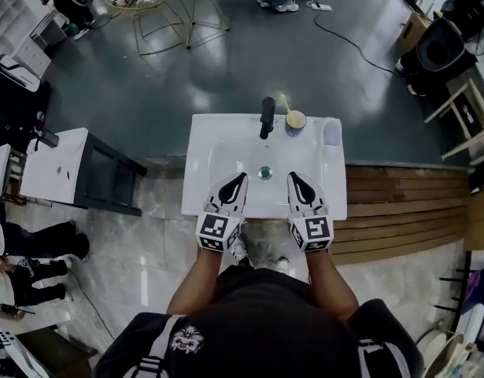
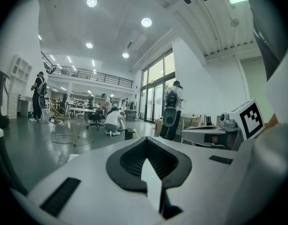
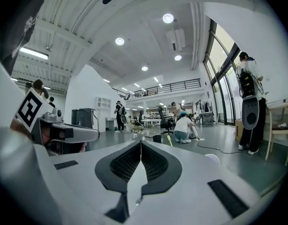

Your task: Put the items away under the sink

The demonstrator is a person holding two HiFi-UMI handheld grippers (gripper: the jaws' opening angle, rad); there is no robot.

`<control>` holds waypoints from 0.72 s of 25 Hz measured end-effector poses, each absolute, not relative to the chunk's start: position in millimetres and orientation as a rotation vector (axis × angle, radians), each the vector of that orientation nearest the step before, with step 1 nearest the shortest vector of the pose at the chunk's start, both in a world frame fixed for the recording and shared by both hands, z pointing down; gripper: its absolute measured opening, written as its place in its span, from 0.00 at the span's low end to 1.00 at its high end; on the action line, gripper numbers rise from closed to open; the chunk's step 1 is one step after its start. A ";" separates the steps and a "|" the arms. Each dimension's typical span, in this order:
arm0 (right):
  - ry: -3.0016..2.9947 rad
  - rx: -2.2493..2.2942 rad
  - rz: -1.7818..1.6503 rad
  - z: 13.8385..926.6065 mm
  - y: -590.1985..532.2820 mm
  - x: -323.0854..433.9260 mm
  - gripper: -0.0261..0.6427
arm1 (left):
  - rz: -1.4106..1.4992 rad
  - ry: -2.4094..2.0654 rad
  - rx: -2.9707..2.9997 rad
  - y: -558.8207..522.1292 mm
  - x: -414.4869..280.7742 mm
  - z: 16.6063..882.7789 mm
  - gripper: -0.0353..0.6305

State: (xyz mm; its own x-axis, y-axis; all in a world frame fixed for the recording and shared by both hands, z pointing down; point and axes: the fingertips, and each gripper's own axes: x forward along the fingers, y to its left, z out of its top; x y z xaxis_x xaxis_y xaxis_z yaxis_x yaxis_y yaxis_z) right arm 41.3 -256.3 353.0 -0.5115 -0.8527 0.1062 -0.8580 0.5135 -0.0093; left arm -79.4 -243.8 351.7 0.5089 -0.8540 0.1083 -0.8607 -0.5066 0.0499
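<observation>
As I stand at the white sink (image 1: 204, 164), my left tongs (image 1: 233, 186) and right tongs (image 1: 299, 183) hang side by side over the near part of the basin, each pair pressed together with nothing between them, tips pointing to the far rim. Along that far rim the black tap (image 1: 267, 116) stands in the middle, with a blue cup (image 1: 296, 122) holding a yellow toothbrush (image 1: 285, 103) just to its right and a small pale purple thing (image 1: 331, 133) in the far right corner. The drain (image 1: 264, 172) lies between and just beyond my tips.
</observation>
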 end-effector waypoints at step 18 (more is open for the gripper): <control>-2.510 1.614 0.095 378.0 -305.4 41.0 0.08 | 0.092 -1.378 2.675 -319.3 -98.8 371.6 0.05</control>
State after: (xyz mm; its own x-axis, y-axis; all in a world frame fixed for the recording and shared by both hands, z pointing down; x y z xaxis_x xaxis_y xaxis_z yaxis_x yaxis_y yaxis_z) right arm 41.0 -305.4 378.0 -0.4067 -0.8986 0.1645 -0.9084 0.4169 0.0310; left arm -98.8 -319.3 371.6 0.5807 -0.8060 0.1142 -0.8141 -0.5740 0.0883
